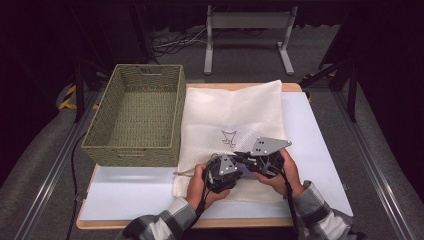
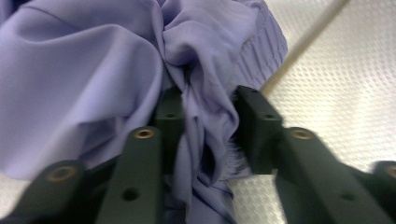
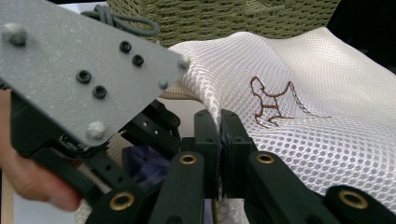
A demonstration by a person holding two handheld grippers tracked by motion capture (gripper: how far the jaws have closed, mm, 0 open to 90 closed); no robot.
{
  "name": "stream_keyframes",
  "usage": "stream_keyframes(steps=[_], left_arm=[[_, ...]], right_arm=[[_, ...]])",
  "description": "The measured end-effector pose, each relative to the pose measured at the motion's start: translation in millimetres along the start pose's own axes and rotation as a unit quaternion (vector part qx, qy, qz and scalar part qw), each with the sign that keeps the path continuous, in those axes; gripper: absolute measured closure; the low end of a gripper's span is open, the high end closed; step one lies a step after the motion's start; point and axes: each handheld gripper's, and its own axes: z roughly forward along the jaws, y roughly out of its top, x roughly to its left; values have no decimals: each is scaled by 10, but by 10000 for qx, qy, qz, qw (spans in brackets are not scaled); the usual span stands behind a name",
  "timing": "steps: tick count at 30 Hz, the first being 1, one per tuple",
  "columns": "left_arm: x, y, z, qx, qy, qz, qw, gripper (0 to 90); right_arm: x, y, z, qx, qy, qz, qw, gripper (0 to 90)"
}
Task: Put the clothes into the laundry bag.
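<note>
two claws clamped: lilac cloth (image 2: 205, 116), mesh bag (image 3: 299, 140)

Purple cloth (image 2: 93, 84) runs off the top and left edges of the left gripper view, so its full shape can't be told; in the high view both grippers cover it. Left gripper (image 3: 154, 135) blocks most of the cloth in the right gripper view. Tabletop (image 1: 125, 195) near edge hidden under sleeves. Basket (image 3: 224, 18) cropped at top.
</note>
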Motion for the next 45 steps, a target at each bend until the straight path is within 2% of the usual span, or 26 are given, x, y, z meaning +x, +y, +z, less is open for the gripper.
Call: stream_keyframes(steps=[2, 3, 4, 6, 7, 11, 17, 21, 22, 23, 25, 28, 31, 32, 36, 37, 40, 42, 43, 45], left_arm=[[31, 13, 4, -28, 65, -20, 10000, 750], [31, 13, 4, -28, 65, -20, 10000, 755], [59, 22, 5, -69, 202, -81, 9997, 755], [105, 41, 12, -117, 311, -190, 9993, 776], [105, 41, 12, -117, 311, -190, 9993, 777], [159, 79, 21, -268, 708, -330, 9966, 785], [279, 65, 2, -411, 886, -588, 9935, 786], [305, 64, -27, -539, 1051, -604, 9912, 787], [307, 61, -33, -567, 1023, -639, 9911, 785], [310, 50, -30, -543, 836, -693, 9926, 776], [306, 42, -46, -536, 788, -647, 9933, 731], [295, 38, -115, -611, 564, -654, 9944, 679], [260, 15, -166, -523, 337, -378, 9973, 563], [260, 15, -166, -523, 337, -378, 9973, 545], [221, -81, -258, -380, 260, -168, 9988, 498], [217, -109, -299, -383, 187, -195, 9989, 493], [218, -163, -399, -456, 158, -186, 9987, 475], [210, -194, -463, -515, 214, -196, 9983, 466], [205, -208, -487, -522, 157, -199, 9983, 466], [176, -233, -526, -499, 253, -167, 9983, 460]], right_arm=[[2, 0, 0, -1, 7, 24, 10000, 877], [2, 0, 0, -1, 7, 24, 10000, 877], [2, 0, 0, 1, 9, 16, 10000, 877], [7, 4, -4, 1, 30, 43, 10000, 878], [7, 4, -4, 1, 30, 43, 10000, 878], [20, 12, 0, -4, 76, 24, 10000, 878], [32, 13, -1, 14, 81, 23, 10000, 879], [29, 1, 8, 54, 100, 19, 9999, 879], [29, 0, 10, 62, 97, 18, 9999, 879], [28, -3, 12, 71, 80, 15, 9999, 879], [26, -9, 17, 92, 51, 7, 9999, 879], [11, -17, 10, 91, 38, 7, 10000, 880], [7, -14, 2, 86, 18, -1, 10000, 879], [7, -14, 2, 86, 18, -1, 10000, 879], [11, -14, 0, 88, 20, -13, 10000, 879], [10, -13, -1, 90, 15, -25, 10000, 879], [13, -10, -4, 67, 9, -27, 10000, 878], [15, -2, -8, 53, 10, -2, 10000, 878], [14, 0, -8, 48, 4, -20, 10000, 878], [17, 8, -13, 41, 4, -13, 10000, 878]])
